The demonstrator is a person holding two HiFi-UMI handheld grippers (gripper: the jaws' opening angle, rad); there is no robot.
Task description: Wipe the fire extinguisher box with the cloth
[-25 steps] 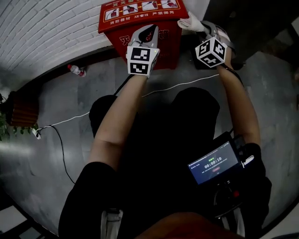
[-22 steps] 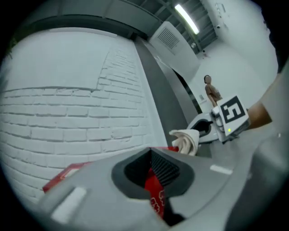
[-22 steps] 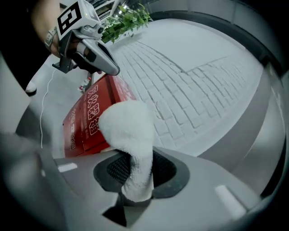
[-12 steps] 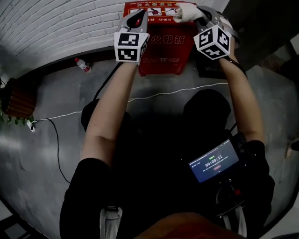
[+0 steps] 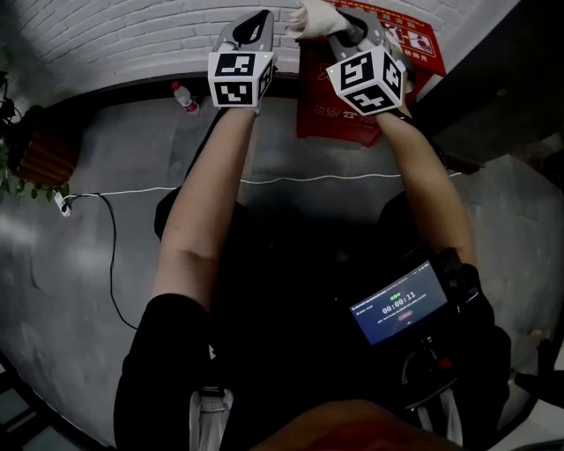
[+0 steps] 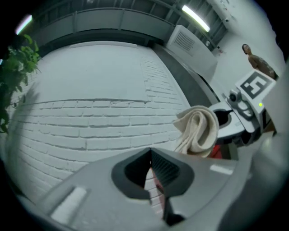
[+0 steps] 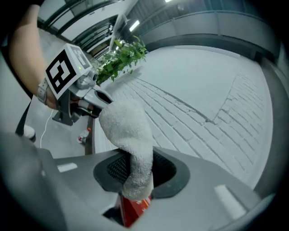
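The red fire extinguisher box (image 5: 352,119) stands on the floor against the white brick wall, its printed top (image 5: 419,40) at the upper right of the head view. My right gripper (image 5: 339,22) is over the box's left part, shut on a bunched white cloth (image 5: 310,16). In the right gripper view the cloth (image 7: 131,135) hangs out between the jaws, with a sliver of the red box (image 7: 134,211) below. My left gripper (image 5: 256,19) is left of the box, before the wall, shut with nothing in it. The left gripper view shows the cloth (image 6: 198,131) close on its right.
A plastic bottle (image 5: 185,95) lies at the wall's foot, left of the box. A white cable (image 5: 132,189) crosses the grey floor. A potted plant (image 5: 35,158) stands far left. A dark structure (image 5: 498,88) rises right of the box. A timer screen (image 5: 401,304) hangs at my waist.
Both grippers have moved left across the box toward the wall. The left one, earlier in front of the box, is now clear of its left side. The cloth stays in the right gripper.
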